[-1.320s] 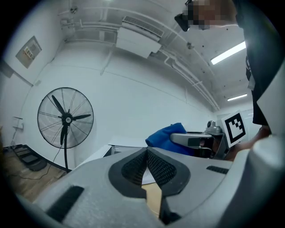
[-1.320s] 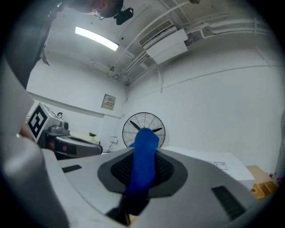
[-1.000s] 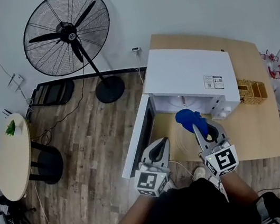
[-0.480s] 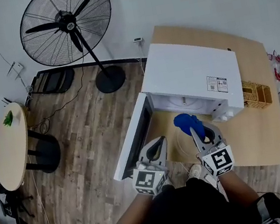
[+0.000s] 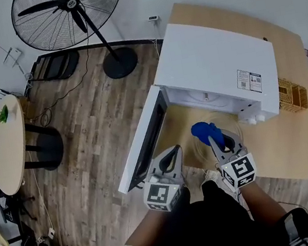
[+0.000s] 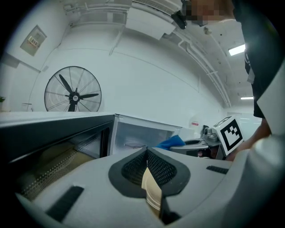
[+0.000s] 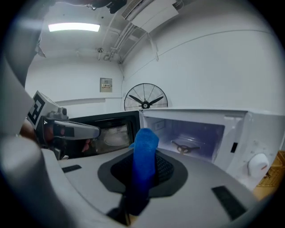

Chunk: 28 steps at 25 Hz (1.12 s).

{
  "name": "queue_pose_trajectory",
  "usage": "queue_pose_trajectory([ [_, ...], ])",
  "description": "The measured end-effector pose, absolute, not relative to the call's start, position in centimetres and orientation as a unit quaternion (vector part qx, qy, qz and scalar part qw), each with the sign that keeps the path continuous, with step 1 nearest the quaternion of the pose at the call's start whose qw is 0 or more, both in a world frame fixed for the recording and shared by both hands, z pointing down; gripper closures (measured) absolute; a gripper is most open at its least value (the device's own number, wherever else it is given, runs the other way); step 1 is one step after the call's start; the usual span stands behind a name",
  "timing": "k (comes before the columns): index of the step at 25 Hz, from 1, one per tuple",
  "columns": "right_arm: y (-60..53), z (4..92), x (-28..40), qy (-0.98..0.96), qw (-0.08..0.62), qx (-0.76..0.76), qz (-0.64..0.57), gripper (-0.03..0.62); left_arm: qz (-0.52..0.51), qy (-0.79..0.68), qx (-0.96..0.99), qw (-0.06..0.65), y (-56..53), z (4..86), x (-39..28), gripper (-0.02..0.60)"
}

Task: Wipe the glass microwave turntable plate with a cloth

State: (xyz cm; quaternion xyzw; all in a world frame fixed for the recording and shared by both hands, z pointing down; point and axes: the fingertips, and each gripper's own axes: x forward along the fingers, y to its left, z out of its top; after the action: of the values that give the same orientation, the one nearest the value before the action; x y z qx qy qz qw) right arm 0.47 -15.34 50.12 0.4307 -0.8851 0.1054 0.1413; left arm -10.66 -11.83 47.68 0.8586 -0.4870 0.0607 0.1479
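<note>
The glass turntable plate (image 5: 201,147) shows only as faint clear rings over the wooden table (image 5: 276,145), in front of the open white microwave (image 5: 216,73). My left gripper (image 5: 176,150) is at the plate's left edge, jaws closed on a pale curved rim (image 6: 151,192) that looks like the plate. My right gripper (image 5: 219,142) is shut on a blue cloth (image 5: 205,132), which sticks up from its jaws (image 7: 143,162) over the plate area. The microwave cavity holds only the roller ring (image 7: 186,146).
The microwave door (image 5: 144,143) hangs open to the left, past the table edge. A woven basket (image 5: 292,95) sits to the right of the microwave. A standing fan (image 5: 71,7) and a round side table (image 5: 7,152) stand on the wood floor to the left.
The head view has shifted, so the microwave sits lower and more to the right. Both grippers keep about the same place before the microwave, the cloth still in the right one.
</note>
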Motion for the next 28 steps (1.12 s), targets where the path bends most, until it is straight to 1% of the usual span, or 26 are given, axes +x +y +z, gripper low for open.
queue_pose_trajectory([
  [6, -14.8, 54.2, -0.1, -0.884, 0.187, 0.405, 0.139, 0.534, 0.058, -0.492, 0.852, 0.17, -11.6, 49.4, -10.9, 0.58],
  [13, -13.8, 59.2, -1.0, -0.885, 0.237, 0.373, 0.147, 0.534, 0.073, -0.499, 0.845, 0.179, -11.8, 51.4, -11.6, 0.58],
  [16, -13.4, 61.0, -1.4, -0.884, 0.259, 0.359, 0.148, 0.534, 0.065, -0.499, 0.845, 0.182, -11.7, 51.7, -11.7, 0.58],
  [19, -12.9, 62.4, -1.8, -0.886, 0.274, 0.347, 0.139, 0.534, 0.067, -0.505, 0.839, 0.194, -11.7, 51.8, -12.3, 0.58],
  [25, -11.6, 65.3, -2.4, -0.883, 0.328, 0.316, 0.109, 0.534, 0.072, -0.498, 0.842, 0.197, -11.8, 52.1, -12.4, 0.58],
  [28, -11.4, 66.0, -2.4, -0.883, 0.338, 0.308, 0.103, 0.534, 0.073, -0.498, 0.841, 0.199, -11.8, 52.2, -12.2, 0.58],
])
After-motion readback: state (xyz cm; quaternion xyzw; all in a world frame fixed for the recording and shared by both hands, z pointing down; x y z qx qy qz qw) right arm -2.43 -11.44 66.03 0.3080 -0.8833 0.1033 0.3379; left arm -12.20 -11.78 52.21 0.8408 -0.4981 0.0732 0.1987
